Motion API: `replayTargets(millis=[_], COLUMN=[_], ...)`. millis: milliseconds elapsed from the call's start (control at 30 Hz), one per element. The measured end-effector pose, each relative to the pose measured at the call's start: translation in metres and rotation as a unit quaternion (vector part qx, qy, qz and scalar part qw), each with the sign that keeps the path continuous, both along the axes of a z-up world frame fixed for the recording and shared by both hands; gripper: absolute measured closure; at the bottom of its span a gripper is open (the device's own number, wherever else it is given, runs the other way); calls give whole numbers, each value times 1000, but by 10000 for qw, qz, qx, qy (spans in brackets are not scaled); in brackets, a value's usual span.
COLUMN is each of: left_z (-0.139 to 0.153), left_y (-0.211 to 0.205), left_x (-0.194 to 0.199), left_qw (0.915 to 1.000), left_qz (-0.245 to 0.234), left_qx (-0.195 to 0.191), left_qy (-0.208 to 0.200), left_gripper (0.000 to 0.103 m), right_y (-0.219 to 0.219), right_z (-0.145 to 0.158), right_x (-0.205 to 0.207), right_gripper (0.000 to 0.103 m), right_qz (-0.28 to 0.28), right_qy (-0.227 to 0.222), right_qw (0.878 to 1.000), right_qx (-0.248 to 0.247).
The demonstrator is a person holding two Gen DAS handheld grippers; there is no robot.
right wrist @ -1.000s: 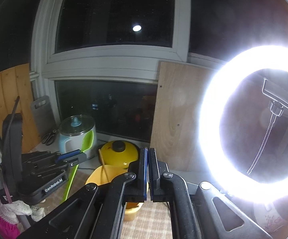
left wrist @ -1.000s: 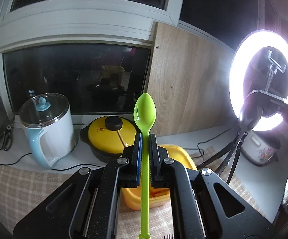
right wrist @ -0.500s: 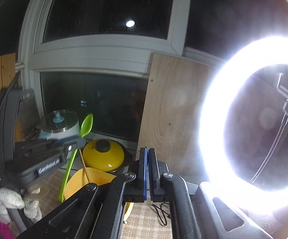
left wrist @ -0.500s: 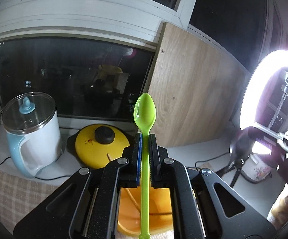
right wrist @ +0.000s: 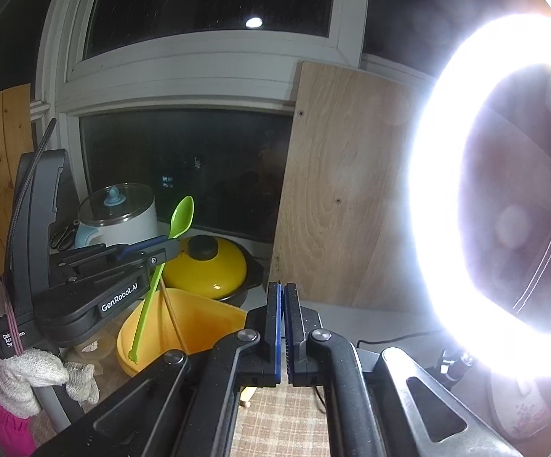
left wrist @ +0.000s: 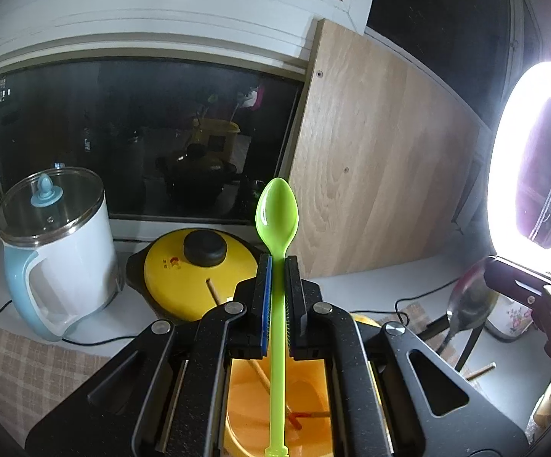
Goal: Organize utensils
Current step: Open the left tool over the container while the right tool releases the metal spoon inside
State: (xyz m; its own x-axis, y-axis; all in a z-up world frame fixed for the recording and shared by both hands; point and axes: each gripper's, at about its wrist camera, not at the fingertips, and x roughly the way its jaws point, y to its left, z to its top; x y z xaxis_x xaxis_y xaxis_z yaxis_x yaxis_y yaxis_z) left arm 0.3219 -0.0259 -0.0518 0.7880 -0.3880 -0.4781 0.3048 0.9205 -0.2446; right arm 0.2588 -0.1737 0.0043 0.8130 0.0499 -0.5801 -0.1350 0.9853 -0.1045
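My left gripper (left wrist: 277, 266) is shut on a green plastic spoon (left wrist: 276, 213), bowl end up, handle hanging down over an orange tub (left wrist: 313, 396). The tub holds wooden chopsticks (left wrist: 258, 375). In the right wrist view the left gripper (right wrist: 168, 245) holds the green spoon (right wrist: 181, 216) above the same orange tub (right wrist: 203, 314). My right gripper (right wrist: 284, 297) is shut with nothing visible between its pads. In the left wrist view a metal spoon (left wrist: 466, 302) sticks out beside the right gripper's body (left wrist: 530, 297); its grip is hidden.
A yellow lidded pot (left wrist: 199, 266) and a white-blue electric kettle (left wrist: 54, 243) stand behind the tub by the window. A wooden board (left wrist: 370, 175) leans at the back. A bright ring light (right wrist: 496, 198) stands at the right. A checked cloth (right wrist: 287, 419) covers the table.
My left gripper has carried the green spoon forward until its handle hangs over the orange tub. The right gripper has shifted slightly closer to the tub and stays shut.
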Motion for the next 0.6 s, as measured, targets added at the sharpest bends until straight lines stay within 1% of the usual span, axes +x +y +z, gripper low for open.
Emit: replayTargets(millis=[167, 367, 500, 600], left_z=[-4, -11, -20, -26], left_y=[6, 9, 5, 2], left_x=[-7, -14, -22, -26], left_qw=[10000, 9998, 9991, 9985], left_qz=[0, -25, -133, -172], left_qx=[-34, 49, 190, 294], left_qy=[67, 196, 353, 436], left_gripper=[99, 99, 99, 99], right_y=[2, 4, 7, 7], right_z=[-5, -16, -23, -31], right_x=[1, 0, -1, -2], right_gripper=[103, 103, 103, 103], right_qz=[89, 189, 243, 272], right_qy=[106, 303, 449, 654], right_qw=[9999, 9991, 9983, 9965], right_qx=[90, 232, 289, 443])
